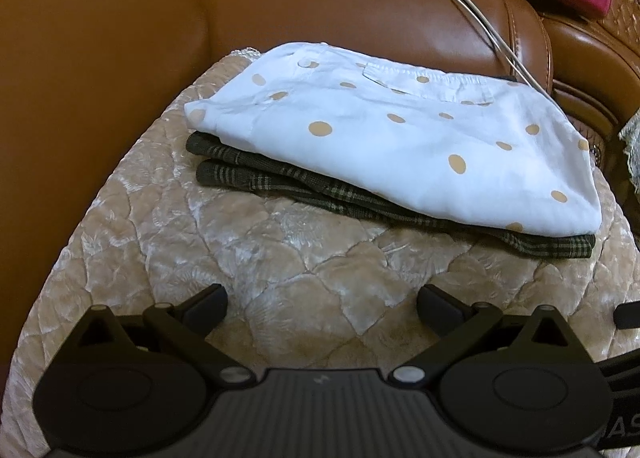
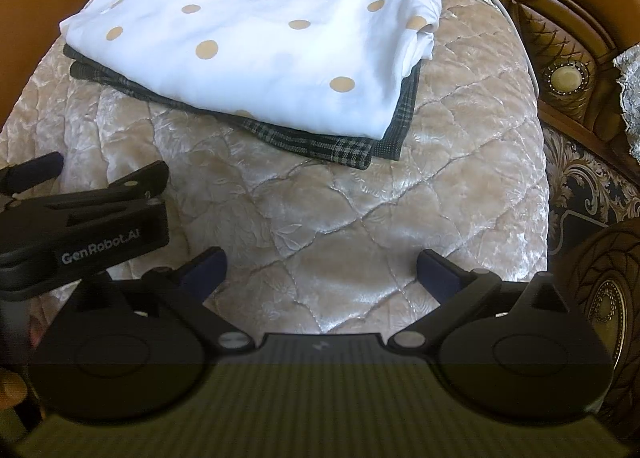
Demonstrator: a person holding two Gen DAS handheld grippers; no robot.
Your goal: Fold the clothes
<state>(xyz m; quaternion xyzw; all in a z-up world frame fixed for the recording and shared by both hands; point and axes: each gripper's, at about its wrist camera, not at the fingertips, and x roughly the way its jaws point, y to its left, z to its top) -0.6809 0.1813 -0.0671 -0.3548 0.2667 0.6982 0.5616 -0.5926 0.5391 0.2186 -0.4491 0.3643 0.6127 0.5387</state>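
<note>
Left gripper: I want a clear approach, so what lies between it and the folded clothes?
Only bare quilted cushion lies between the open left gripper and the plaid garment under the polka-dot one, per the left wrist view.

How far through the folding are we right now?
Done: the white polka-dot garment lies folded on top of the folded dark plaid garment, stacked on the quilted cushion. In hand: nothing; the left gripper and right gripper are open, short of the stack. Left: no unfolded clothes in view.

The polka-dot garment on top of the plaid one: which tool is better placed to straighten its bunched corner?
Probably the right tool: the polka-dot garment shows its bunched corner in its view. The left tool faces the smooth edge.
</note>
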